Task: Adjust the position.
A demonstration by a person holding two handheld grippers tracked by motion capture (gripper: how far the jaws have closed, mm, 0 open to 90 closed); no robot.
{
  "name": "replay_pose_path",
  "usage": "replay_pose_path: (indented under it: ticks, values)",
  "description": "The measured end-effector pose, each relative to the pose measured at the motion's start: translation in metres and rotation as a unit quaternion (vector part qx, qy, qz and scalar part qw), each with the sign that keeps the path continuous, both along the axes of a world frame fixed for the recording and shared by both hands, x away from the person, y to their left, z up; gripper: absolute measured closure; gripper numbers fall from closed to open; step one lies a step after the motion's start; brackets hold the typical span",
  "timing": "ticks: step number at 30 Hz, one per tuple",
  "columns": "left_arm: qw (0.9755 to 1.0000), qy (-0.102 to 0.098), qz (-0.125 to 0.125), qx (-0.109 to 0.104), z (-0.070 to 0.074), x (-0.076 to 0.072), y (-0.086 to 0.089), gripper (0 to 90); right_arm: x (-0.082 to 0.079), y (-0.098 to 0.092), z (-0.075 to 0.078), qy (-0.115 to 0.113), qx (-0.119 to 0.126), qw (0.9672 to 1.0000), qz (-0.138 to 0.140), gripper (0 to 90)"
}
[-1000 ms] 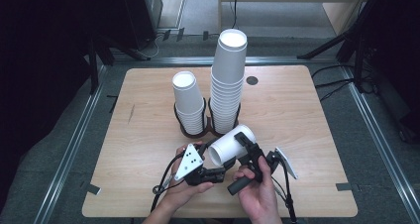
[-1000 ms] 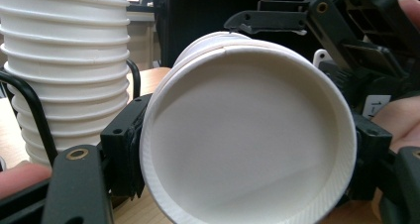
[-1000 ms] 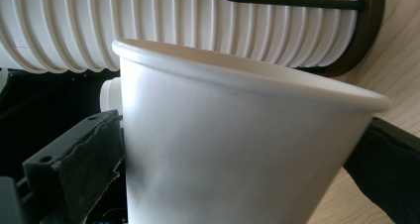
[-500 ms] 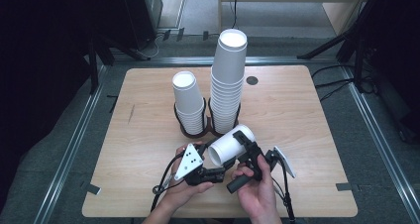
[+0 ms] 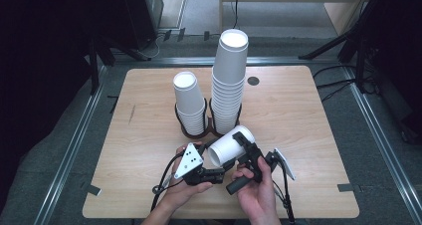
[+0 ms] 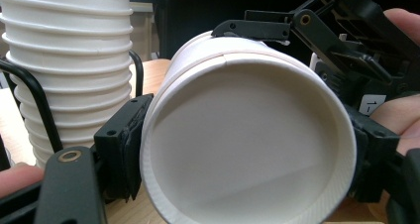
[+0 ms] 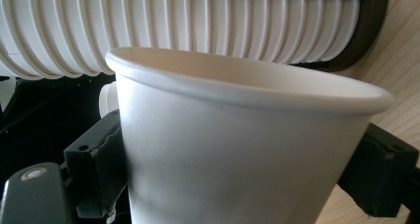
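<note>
The right gripper (image 5: 247, 153) has its jaws around the wall of a white paper cup (image 5: 230, 145); in the right gripper view the black pads sit against the cup (image 7: 237, 154) at lower left and lower right, so the cup is clamped between them, and these jaws have just been closing. The left gripper (image 5: 219, 171) has its jaws at the cup's open end. In the left gripper view one pad lies against the cup's rim (image 6: 247, 144) at the left of the frame and the other shows at the right edge behind the rim; these jaws have just been opening a little. Whether they press on the cup I cannot tell.

The cup lies on its side just below the middle of the high view, above the desk (image 5: 308, 115). Its long axis runs from lower left to upper right in that frame, with the open mouth toward the lower left, facing the left gripper, and the closed base toward the upper right.

Just above the cup stand a tall stack of cups (image 5: 229, 80) and a shorter stack (image 5: 189, 103) to its left, each upright in a black wire holder (image 5: 195, 133). A hand holds each gripper near the bottom edge.
</note>
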State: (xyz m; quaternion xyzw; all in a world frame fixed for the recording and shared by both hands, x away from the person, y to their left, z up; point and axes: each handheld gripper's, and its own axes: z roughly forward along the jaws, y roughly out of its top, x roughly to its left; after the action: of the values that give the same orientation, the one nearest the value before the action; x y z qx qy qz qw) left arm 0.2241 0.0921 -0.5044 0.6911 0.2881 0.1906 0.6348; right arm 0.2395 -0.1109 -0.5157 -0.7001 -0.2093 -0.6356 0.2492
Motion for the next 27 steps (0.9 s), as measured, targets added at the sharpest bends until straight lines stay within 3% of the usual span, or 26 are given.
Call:
replay_pose_path:
  ticks: [27]
  values:
    - [1.0, 0.0, 0.002, -0.002, 0.0059, -0.0007, 0.0028, 18.9, 0.0015, -0.0069, 0.0035, -0.014, -0.009, 0.9995, -0.026, 13.5]
